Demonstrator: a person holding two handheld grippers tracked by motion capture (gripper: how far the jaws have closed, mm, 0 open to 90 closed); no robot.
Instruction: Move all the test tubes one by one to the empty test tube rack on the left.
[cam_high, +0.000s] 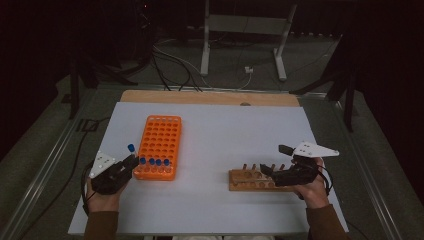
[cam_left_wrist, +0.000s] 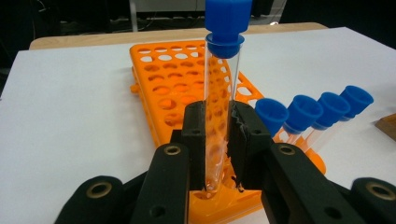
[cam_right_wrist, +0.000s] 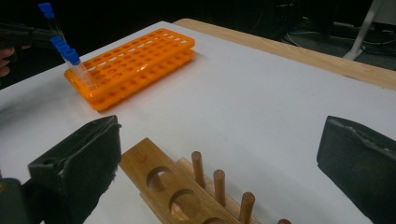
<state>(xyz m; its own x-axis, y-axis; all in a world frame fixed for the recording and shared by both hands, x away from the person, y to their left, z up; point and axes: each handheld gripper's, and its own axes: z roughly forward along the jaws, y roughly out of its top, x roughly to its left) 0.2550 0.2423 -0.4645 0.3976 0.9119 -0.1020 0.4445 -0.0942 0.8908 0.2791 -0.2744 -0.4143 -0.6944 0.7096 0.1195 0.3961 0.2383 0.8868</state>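
Note:
My left gripper (cam_high: 131, 162) is shut on a clear test tube with a blue cap (cam_high: 131, 148), held upright at the near left corner of the orange tube rack (cam_high: 161, 140). In the left gripper view both pads (cam_left_wrist: 196, 126) press on the tube (cam_left_wrist: 223, 88), and its bottom end sits at the rack's near corner hole (cam_left_wrist: 210, 198). Several blue-capped tubes (cam_left_wrist: 308, 112) stand in the rack's near row. My right gripper (cam_high: 275, 159) is wide open over the right end of a wooden peg rack (cam_high: 247, 180), with nothing between its jaws (cam_right_wrist: 219, 135).
The white table top (cam_high: 220, 135) has a wooden strip (cam_high: 210, 97) along its far edge. The wooden rack (cam_right_wrist: 168, 182) has round holes and several upright pegs. Cables and a metal stand lie on the floor beyond the table.

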